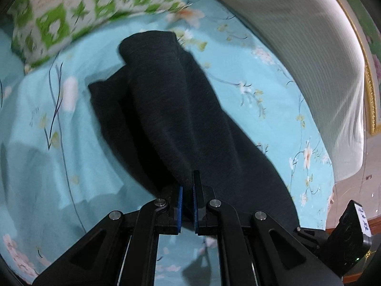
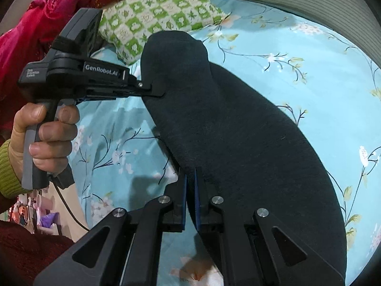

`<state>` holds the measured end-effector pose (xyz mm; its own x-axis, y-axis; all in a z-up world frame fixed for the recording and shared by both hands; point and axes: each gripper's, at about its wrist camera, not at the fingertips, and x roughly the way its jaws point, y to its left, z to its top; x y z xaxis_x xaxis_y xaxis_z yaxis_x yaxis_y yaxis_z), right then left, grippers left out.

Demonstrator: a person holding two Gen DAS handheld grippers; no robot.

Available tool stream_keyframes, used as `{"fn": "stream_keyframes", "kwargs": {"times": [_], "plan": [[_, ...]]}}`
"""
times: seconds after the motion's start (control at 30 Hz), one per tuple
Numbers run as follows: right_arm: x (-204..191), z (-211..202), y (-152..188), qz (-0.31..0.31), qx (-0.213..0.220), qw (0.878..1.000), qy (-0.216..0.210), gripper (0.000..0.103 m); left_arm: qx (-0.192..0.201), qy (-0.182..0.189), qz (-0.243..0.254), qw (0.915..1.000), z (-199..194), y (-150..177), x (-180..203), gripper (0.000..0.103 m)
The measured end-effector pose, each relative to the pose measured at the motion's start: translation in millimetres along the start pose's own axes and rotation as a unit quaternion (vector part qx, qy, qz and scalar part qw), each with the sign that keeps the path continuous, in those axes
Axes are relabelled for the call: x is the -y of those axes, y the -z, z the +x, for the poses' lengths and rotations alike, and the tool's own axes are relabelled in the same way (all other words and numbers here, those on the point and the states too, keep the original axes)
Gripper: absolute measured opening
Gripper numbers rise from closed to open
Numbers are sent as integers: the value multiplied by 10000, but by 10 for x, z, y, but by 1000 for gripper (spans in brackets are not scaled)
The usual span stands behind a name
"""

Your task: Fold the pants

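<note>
The dark charcoal pants (image 1: 171, 109) are lifted off a light blue floral bedsheet (image 1: 59, 124) and hang between both grippers. My left gripper (image 1: 187, 186) is shut on the near edge of the fabric. My right gripper (image 2: 190, 181) is shut on another part of the pants' (image 2: 238, 131) edge. In the right wrist view the left gripper (image 2: 154, 93) shows side-on at the left, held by a hand, its fingers clamped on the far end of the pants. The pants' far end droops toward the pillow.
A green-and-white patterned pillow (image 1: 71, 14) lies at the head of the bed, also in the right wrist view (image 2: 162, 14). A white ribbed blanket (image 1: 297, 47) lies along the right. A red quilt (image 2: 47, 12) is at the left. The bed edge is near the holder's body.
</note>
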<state>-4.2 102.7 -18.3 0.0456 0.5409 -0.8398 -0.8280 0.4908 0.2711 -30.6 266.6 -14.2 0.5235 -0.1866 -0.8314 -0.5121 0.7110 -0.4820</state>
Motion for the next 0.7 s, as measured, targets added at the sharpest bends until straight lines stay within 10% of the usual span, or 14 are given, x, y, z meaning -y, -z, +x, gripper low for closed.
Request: {"fn": "stream_keyframes", "kwargs": {"times": [0.33,0.5,0.7], "plan": [[3,223,-18,226,-417,9987,196,14,-72,-149,218,9996,142,-9,-37,16],[13,151,-10,354,-374,9985,162,46,46,-233,50,9997,2,-48,-147,45],[125,-90,3,627,-72,9980,44,48,83,-247,-464,9986,-152,-201,-398,74]]}}
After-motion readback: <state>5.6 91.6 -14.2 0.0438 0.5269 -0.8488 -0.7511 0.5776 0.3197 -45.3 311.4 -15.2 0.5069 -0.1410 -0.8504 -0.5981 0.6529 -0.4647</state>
